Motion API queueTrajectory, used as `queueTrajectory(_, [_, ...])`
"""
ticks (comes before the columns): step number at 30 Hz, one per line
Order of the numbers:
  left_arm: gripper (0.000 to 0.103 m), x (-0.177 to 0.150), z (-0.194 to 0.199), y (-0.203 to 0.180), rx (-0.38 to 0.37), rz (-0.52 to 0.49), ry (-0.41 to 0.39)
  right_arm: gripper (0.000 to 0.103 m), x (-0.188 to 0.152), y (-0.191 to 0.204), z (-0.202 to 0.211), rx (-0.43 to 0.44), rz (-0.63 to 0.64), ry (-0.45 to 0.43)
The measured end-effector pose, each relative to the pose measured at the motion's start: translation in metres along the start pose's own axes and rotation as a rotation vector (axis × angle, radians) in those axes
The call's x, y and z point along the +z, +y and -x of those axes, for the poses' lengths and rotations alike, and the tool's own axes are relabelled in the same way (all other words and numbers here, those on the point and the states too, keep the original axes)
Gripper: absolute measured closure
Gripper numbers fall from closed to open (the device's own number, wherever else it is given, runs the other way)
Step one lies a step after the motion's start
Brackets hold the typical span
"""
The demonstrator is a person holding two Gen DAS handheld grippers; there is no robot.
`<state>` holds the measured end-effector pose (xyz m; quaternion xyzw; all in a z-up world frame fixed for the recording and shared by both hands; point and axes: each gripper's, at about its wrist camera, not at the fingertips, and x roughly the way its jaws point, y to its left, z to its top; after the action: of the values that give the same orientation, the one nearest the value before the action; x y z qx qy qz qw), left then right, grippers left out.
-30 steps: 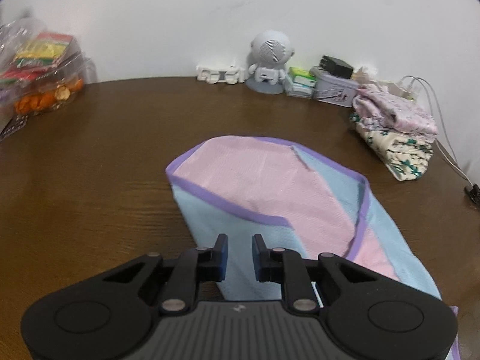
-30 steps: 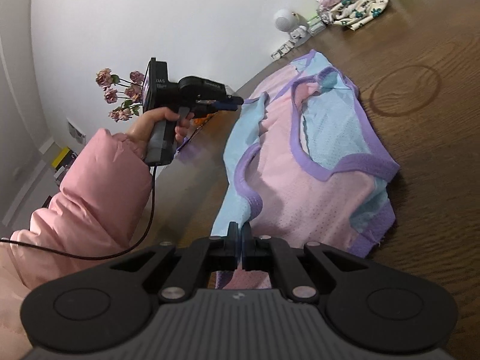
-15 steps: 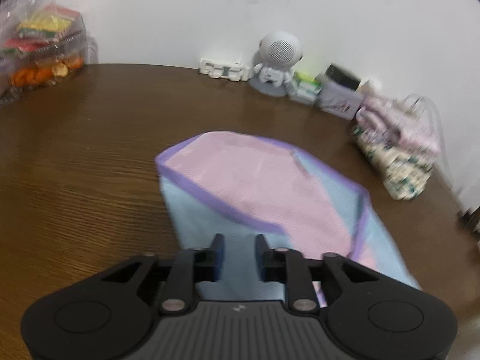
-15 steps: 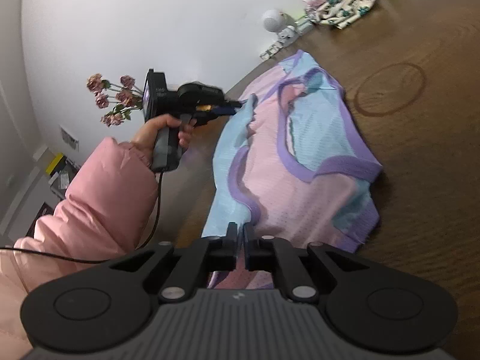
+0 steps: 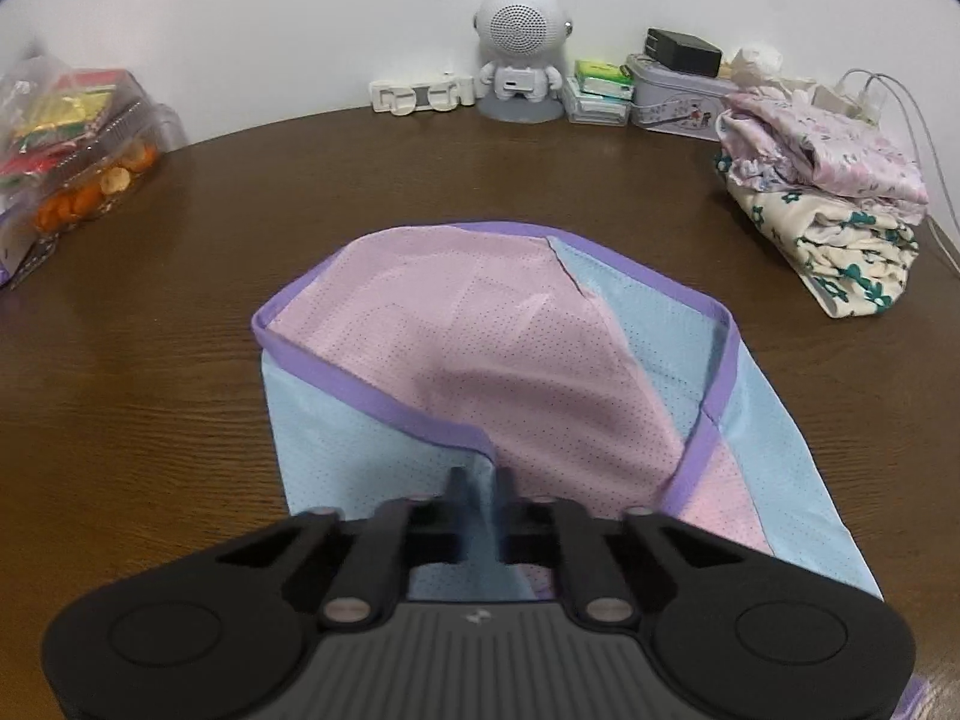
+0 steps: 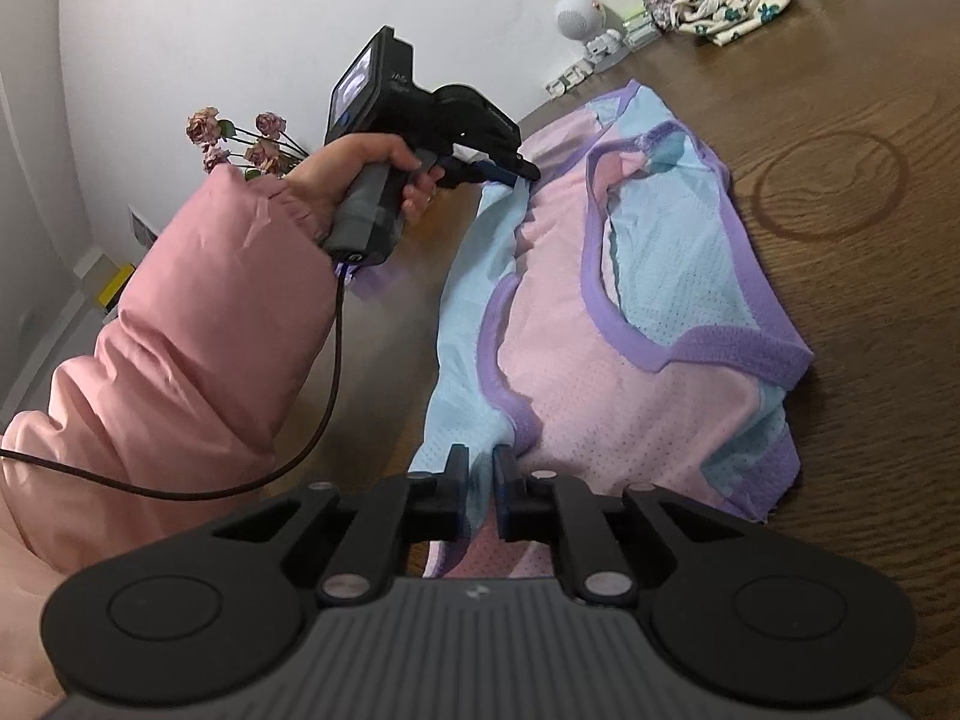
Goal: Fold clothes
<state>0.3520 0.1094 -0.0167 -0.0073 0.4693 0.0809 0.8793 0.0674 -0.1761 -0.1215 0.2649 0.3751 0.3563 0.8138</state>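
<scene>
Two grippers pinch one pink, blue and purple top (image 5: 528, 360) spread on the brown table (image 5: 150, 360).

Left to right along the far edge sit a snack bag (image 5: 72, 138), a white clip (image 5: 420, 97), a robot speaker (image 5: 523, 54), a tin (image 5: 678, 99) and folded floral clothes (image 5: 822, 192). The left gripper (image 5: 479, 480), in a hand (image 6: 354, 180) with a pink sleeve (image 6: 198, 324), has just been closing; its jaws are clenched on the top's blue edge, lifting it slightly off the table. The right gripper (image 6: 480, 468) is clamped on the near blue edge of the same top. A ring stain (image 6: 831, 186) marks the wood to the right, and dried roses (image 6: 240, 138) stand behind the hand.
</scene>
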Motion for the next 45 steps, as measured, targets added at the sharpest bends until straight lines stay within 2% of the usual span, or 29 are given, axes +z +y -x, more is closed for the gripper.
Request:
queueTrajectory(3, [0.102, 0.002, 0.006, -0.004, 0.020, -0.007, -0.032, 0.103, 0.001, -0.003, 0.005, 0.006, -0.013, -0.023])
queueTrajectory(7, [0.102, 0.011, 0.011, -0.010, -0.006, -0.008, -0.050, 0.103, 0.001, -0.008, 0.012, 0.007, -0.032, -0.055])
queueTrajectory(12, [0.101, 0.009, 0.005, -0.019, -0.004, -0.018, -0.037, 0.103, -0.001, -0.011, 0.012, -0.004, -0.044, -0.044])
queueTrajectory(14, [0.099, 0.008, 0.001, -0.018, -0.033, -0.002, -0.029, 0.103, -0.002, -0.011, 0.014, -0.005, -0.039, -0.034])
queueTrajectory(16, [0.086, 0.007, 0.000, -0.013, -0.096, 0.032, -0.024, 0.101, -0.002, -0.010, 0.016, -0.013, -0.031, -0.035])
queueTrajectory(17, [0.066, 0.006, 0.002, -0.009, -0.126, 0.051, -0.024, 0.100, -0.001, -0.010, 0.018, -0.018, -0.027, -0.038])
queueTrajectory(18, [0.052, 0.006, 0.006, -0.005, -0.152, 0.064, -0.036, 0.097, 0.000, -0.010, 0.020, -0.024, -0.023, -0.042])
queueTrajectory(20, [0.046, 0.004, 0.018, 0.006, -0.197, 0.073, -0.078, 0.091, 0.001, -0.010, 0.027, -0.037, -0.016, -0.064])
queueTrajectory(21, [0.045, 0.003, 0.026, 0.012, -0.206, 0.070, -0.097, 0.084, 0.002, -0.010, 0.031, -0.045, -0.008, -0.079])
queueTrajectory(22, [0.045, 0.002, 0.033, 0.019, -0.215, 0.063, -0.114, 0.080, 0.003, -0.009, 0.035, -0.052, -0.001, -0.094])
queueTrajectory(25, [0.044, -0.007, 0.052, 0.037, -0.215, 0.015, -0.154, 0.079, 0.007, -0.006, 0.043, -0.045, 0.029, -0.130])
queueTrajectory(27, [0.048, -0.019, 0.060, 0.045, -0.196, -0.046, -0.174, 0.080, 0.010, 0.002, 0.039, -0.024, 0.072, -0.123])
queueTrajectory(28, [0.051, -0.025, 0.061, 0.047, -0.181, -0.076, -0.181, 0.080, 0.011, 0.007, 0.035, -0.011, 0.102, -0.110])
queueTrajectory(30, [0.070, -0.036, 0.059, 0.050, -0.181, -0.109, -0.184, 0.080, 0.015, 0.018, 0.022, 0.009, 0.158, -0.075])
queueTrajectory(31, [0.072, -0.041, 0.057, 0.052, -0.192, -0.116, -0.181, 0.080, 0.017, 0.022, 0.015, 0.015, 0.180, -0.059])
queueTrajectory(34, [0.072, -0.051, 0.046, 0.052, -0.225, -0.113, -0.161, 0.080, 0.022, 0.033, -0.006, 0.011, 0.231, -0.015])
queueTrajectory(37, [0.072, -0.058, 0.034, 0.046, -0.209, -0.142, -0.144, 0.080, 0.023, 0.037, -0.019, -0.035, 0.250, 0.022])
queueTrajectory(41, [0.071, -0.061, 0.029, 0.048, -0.223, -0.131, -0.160, 0.080, 0.018, 0.033, -0.021, -0.082, 0.244, 0.055])
queueTrajectory(45, [0.067, -0.060, 0.027, 0.051, -0.240, -0.123, -0.167, 0.079, 0.015, 0.029, -0.019, -0.079, 0.223, 0.059])
